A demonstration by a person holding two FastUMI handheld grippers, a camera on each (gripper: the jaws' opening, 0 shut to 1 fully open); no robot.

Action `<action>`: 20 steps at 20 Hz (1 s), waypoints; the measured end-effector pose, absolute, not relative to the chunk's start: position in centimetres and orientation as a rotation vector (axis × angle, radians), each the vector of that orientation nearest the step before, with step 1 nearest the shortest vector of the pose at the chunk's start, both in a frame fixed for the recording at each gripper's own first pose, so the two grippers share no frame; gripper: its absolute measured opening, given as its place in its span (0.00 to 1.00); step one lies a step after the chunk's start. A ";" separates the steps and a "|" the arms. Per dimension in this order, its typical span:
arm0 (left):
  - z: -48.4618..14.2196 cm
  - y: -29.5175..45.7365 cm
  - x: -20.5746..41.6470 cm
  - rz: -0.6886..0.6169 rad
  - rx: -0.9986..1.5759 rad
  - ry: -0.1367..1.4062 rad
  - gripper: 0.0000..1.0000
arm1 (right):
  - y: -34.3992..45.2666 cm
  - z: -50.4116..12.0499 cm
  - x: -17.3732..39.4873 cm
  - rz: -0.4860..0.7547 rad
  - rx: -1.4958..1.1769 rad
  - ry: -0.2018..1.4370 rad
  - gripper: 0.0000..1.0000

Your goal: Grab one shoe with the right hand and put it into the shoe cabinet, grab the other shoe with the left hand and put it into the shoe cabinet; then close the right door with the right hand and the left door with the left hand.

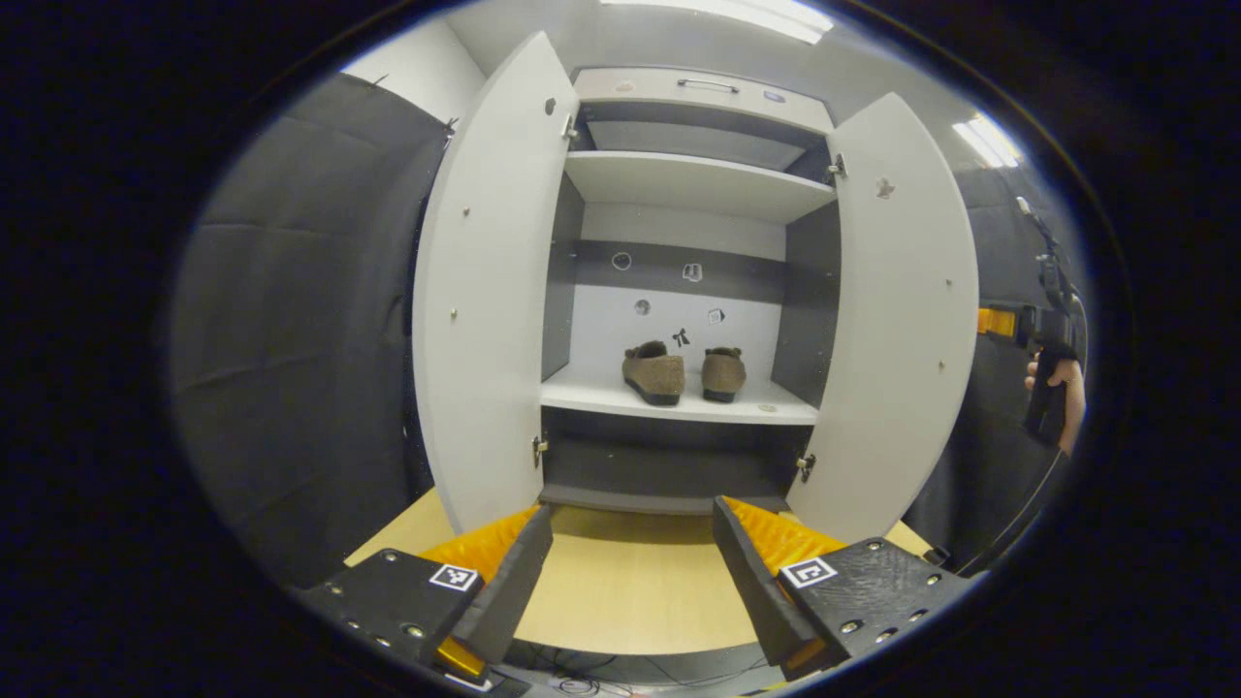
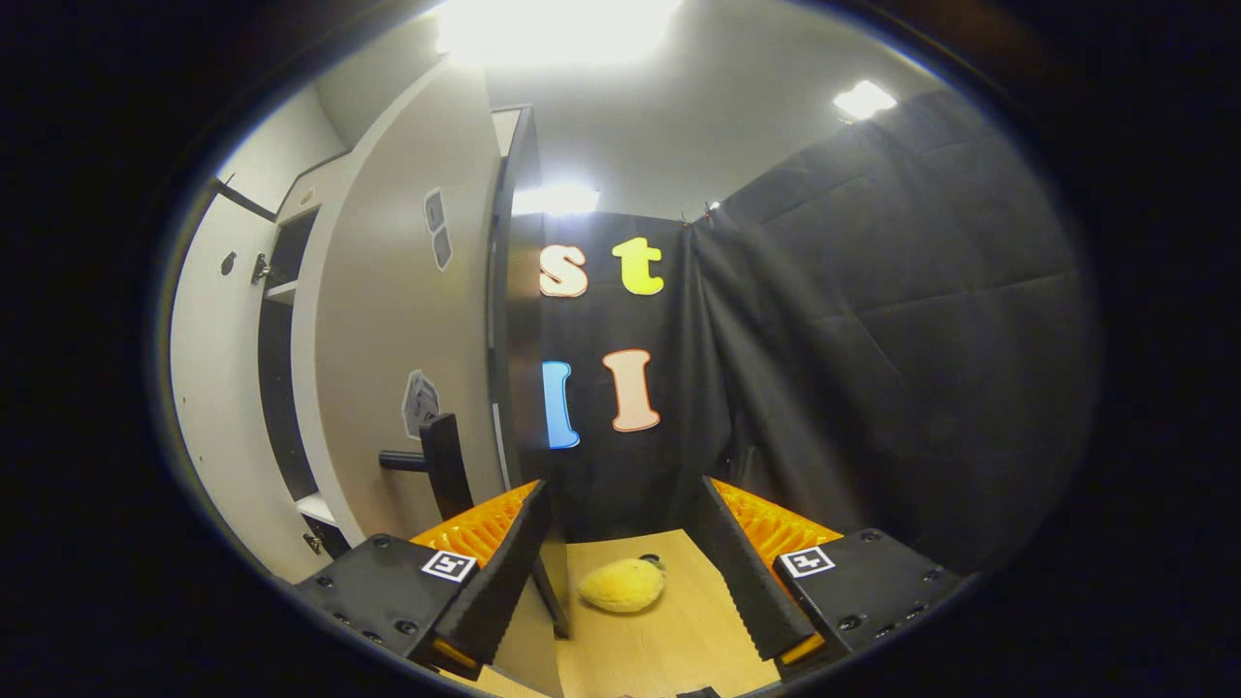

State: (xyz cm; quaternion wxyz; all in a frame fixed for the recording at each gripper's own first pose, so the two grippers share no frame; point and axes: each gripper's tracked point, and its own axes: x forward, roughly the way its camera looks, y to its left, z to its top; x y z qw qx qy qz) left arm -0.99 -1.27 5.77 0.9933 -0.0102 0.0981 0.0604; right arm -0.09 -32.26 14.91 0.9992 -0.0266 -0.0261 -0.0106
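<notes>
Two brown shoes, one (image 1: pixel 654 374) beside the other (image 1: pixel 723 373), stand side by side on the middle shelf (image 1: pixel 669 404) of the white shoe cabinet. Both doors stand wide open, the left door (image 1: pixel 485 291) and the right door (image 1: pixel 902 310). My left gripper (image 1: pixel 630 514) is open and holds nothing, well back from the cabinet and facing it. My right gripper (image 2: pixel 622 488) is open too, just beside the outer face of the right door (image 2: pixel 407 320), near its black handle (image 2: pixel 441 465). In the left gripper view a hand (image 1: pixel 1062 388) holds the right gripper (image 1: pixel 1052 315) behind that door.
The cabinet stands on a light wooden surface (image 1: pixel 630 582). A yellow plush object (image 2: pixel 622 585) lies on that surface (image 2: pixel 669 630) past the right door's edge. Black cloth walls (image 2: pixel 873 339) close in on both sides. An upper shelf (image 1: pixel 693 179) holds nothing.
</notes>
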 end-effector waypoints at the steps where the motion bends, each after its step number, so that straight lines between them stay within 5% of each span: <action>1: 5.9 -1.5 -1.0 0.134 -0.032 0.200 0.94 | -32.0 15.1 -0.2 -0.012 -0.072 -0.053 0.98; 4: 6.4 -2.3 -1.3 0.167 -0.060 0.199 0.89 | -31.1 15.7 -0.5 0.017 -0.126 -0.078 0.98; 7: 6.5 -2.2 -1.9 0.199 -0.069 0.207 1.00 | -28.6 14.6 -0.5 0.104 -0.082 -0.057 0.98; 12: 6.4 -0.8 -3.2 0.250 -0.035 0.210 1.00 | -24.3 14.1 -0.1 0.209 -0.037 -0.041 0.98; 13: 6.4 -0.4 -3.7 0.262 -0.030 0.211 0.89 | -23.6 14.0 0.0 0.223 -0.034 -0.036 0.98; 16: 6.4 1.3 -4.8 0.306 -0.033 0.209 1.00 | -20.8 13.8 0.7 0.269 -0.031 -0.037 0.98; 20: 6.5 3.7 -6.5 0.384 -0.055 0.197 0.96 | -16.4 13.3 1.6 0.339 -0.077 -0.033 0.98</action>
